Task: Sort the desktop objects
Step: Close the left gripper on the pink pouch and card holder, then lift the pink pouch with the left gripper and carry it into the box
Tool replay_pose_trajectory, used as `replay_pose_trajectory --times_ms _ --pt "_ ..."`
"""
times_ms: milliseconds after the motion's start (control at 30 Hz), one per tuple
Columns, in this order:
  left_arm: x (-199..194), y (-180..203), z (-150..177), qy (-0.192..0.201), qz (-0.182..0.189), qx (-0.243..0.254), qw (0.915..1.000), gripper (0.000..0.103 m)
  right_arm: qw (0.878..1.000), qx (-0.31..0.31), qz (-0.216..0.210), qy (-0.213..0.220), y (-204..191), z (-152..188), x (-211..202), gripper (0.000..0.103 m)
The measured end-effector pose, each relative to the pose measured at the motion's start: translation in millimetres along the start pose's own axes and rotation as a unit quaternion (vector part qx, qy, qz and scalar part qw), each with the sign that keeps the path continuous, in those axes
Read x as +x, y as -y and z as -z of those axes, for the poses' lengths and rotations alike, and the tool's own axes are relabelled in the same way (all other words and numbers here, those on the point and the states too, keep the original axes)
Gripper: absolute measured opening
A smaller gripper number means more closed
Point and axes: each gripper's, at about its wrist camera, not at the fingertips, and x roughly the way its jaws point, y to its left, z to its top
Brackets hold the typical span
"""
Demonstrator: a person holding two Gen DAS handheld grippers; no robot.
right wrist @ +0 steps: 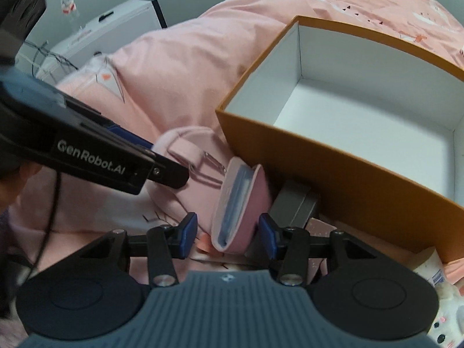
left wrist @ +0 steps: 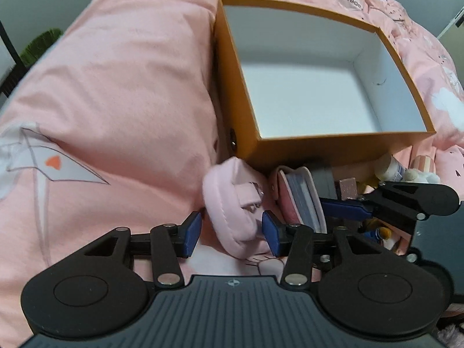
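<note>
A padded pink pouch (left wrist: pixel 232 217) with a strap and metal clasp lies on the bed between the blue pads of my left gripper (left wrist: pixel 232 233). The right pad is at its edge, the left pad stands apart, so the jaws are open. Beside it a pink case with blue-grey pages (right wrist: pixel 235 214) stands on edge between the pads of my right gripper (right wrist: pixel 227 233), which is also open, with a gap on the left side. The same case (left wrist: pixel 293 200) shows in the left wrist view. An empty orange box with a white inside (left wrist: pixel 342 142) (right wrist: pixel 319 162) sits just behind both.
A pink duvet (left wrist: pixel 130 87) covers the bed and bulges on the left. Against the box's front wall lie a grey box (right wrist: pixel 295 203), a small white bottle (left wrist: pixel 391 168) and a white plush toy (left wrist: pixel 426 177). A white carton (right wrist: pixel 116 26) stands by the wall.
</note>
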Motion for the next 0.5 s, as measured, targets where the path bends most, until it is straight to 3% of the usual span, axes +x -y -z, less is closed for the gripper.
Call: replay_pose_trajectory --times_ms 100,133,333,500 --pt "5.9 4.5 4.1 -0.006 0.003 0.007 1.0 0.045 0.999 -0.024 0.018 0.01 -5.6 2.8 2.7 0.042" --pt "6.7 5.6 4.3 -0.004 0.003 0.007 1.0 0.043 0.999 -0.032 0.024 0.012 -7.4 4.1 3.7 0.034" --pt "-3.5 10.6 4.7 0.026 0.006 0.013 0.9996 0.032 0.998 -0.031 0.036 0.035 -5.7 7.3 -4.4 0.025" --pt "-26.0 18.6 1.7 0.063 0.005 0.022 0.9977 0.029 0.997 -0.015 0.028 0.07 1.3 5.2 -29.3 0.02"
